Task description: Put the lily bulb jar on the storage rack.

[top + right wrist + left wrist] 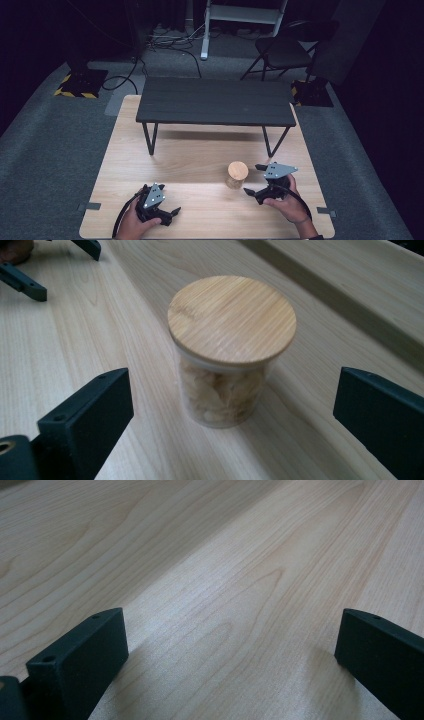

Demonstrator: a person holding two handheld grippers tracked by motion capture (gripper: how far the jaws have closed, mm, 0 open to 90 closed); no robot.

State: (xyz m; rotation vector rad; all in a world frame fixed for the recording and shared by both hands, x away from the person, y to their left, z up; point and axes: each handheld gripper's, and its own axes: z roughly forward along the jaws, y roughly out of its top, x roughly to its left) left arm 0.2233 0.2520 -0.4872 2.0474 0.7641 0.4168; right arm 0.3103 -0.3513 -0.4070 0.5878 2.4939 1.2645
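The right gripper, at the bottom of the right gripper view, has its jaws spread wide and empty, lined up on the jar at frame centre, probably for a grasp. The table offers open room all round the jar. The left gripper, lower left in the high view, rests spread and empty.

A pale wood-grain counter carries a clear jar with a tan, fine-striped bamboo lid and beige contents, and a black bench. Both grippers' fingers are matte black; yellow-black hazard stripes mark grey carpet.
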